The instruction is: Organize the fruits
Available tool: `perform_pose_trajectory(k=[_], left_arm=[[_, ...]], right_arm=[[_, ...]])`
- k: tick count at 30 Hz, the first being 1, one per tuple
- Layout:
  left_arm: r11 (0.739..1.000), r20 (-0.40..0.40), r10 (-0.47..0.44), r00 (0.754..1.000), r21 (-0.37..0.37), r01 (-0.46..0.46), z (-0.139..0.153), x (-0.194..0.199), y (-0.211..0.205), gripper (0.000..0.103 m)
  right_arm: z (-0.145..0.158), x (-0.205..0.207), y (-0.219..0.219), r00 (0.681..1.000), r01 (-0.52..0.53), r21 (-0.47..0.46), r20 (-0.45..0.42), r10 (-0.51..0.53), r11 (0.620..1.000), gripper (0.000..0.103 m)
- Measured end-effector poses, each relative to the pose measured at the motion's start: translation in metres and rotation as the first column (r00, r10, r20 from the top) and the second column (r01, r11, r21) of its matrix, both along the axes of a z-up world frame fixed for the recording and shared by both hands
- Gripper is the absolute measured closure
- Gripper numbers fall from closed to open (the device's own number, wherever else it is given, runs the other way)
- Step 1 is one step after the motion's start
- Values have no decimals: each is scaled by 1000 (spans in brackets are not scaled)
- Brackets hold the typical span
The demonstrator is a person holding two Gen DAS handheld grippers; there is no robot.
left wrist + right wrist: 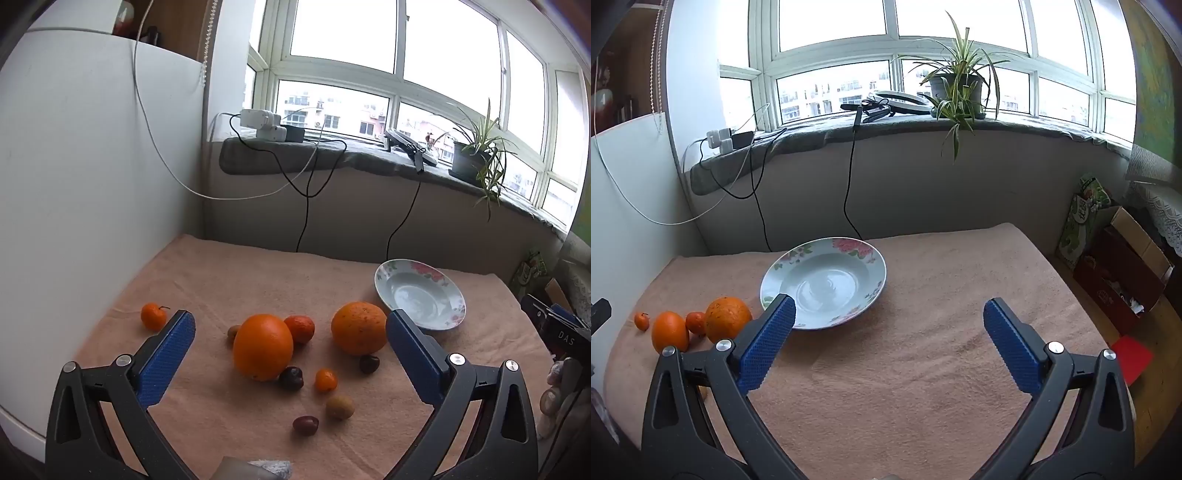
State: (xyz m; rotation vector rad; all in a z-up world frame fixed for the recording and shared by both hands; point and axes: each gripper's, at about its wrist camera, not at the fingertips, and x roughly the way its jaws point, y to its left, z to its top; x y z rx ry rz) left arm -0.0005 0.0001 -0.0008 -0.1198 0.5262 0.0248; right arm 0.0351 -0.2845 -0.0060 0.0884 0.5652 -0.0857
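Hovering above the peach-coloured terry cloth [229,273] that covers the table, both grippers stand spread wide with nothing between their blue ribbed pads. The left gripper [290,325] looks down on the loose fruit: nearest lie a dark red cherry-sized fruit [306,425] and a small tan oval fruit [340,406], then a small orange kumquat [325,380] and two more dark round fruits [291,378] [369,363]. Beyond these sits the large smooth orange [263,346], almost centred between the open jaws, with a mandarin [300,328] touching behind it and a second, duller and speckled large orange [359,328] just inside the right-hand pad. A stemmed small tangerine [153,316] lies apart, outside the left-hand pad. The right gripper [889,314] faces bare cloth; the fruit lies off to its left, so the left gripper is judged the nearer for any pick. Farther back rests the empty pale blue ceramic plate with pink floral rim [849,245], ahead and left of the right gripper, and beyond and right of the speckled orange as the left gripper sees it. Nothing is on the plate yet; sorting is judged not begun. Round fruit may roll on release.
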Motion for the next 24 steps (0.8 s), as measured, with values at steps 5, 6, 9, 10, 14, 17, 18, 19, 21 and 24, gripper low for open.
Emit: perform_pose_trajectory(k=[5, 6, 9, 10, 14, 17, 18, 19, 21, 24], left_arm=[[1000, -24, 7, 1000, -3, -7, -6, 4, 7, 1], [1000, -23, 5, 1000, -3, -5, -7, 4, 8, 1], [1000, -22, 7, 1000, -2, -7, -11, 9, 18, 1], [1000, -23, 12, 1000, 1, -12, -10, 6, 15, 1], [1000, -24, 2, 1000, -3, -2, -12, 8, 19, 1], [1000, -20, 22, 1000, 2, -22, -5, 2, 9, 1], [1000, -19, 22, 1000, 1, -22, -5, 2, 9, 1], [1000, -17, 25, 1000, 1, -25, -4, 1, 9, 1], [1000, -16, 28, 999, -2, -28, -3, 1, 9, 1], [1000, -16, 28, 999, 1, -28, -3, 1, 8, 1]], right_arm=[[-2, 1, 1, 1000, -2, 4, -2, 2, 1000, 0], [-3, 0, 1, 1000, -3, 3, -1, 3, 1000, 0], [-2, -1, 0, 1000, -5, -3, -1, 5, 1000, 0], [-3, -1, 3, 1000, -7, -13, 0, 7, 1000, 0], [-3, -3, 3, 1000, -3, -14, -2, 3, 1000, 0], [-2, -3, 2, 1000, -2, -12, -3, 2, 1000, 0], [-2, -3, 2, 1000, -1, -12, -3, 1, 1000, 0], [-2, -4, 1, 1000, -1, -11, -3, 1, 1000, 0], [-2, -3, 1, 1000, -3, -10, -4, 3, 1000, 0], [-2, -4, 1, 1000, -3, -10, -6, 3, 1000, 0]])
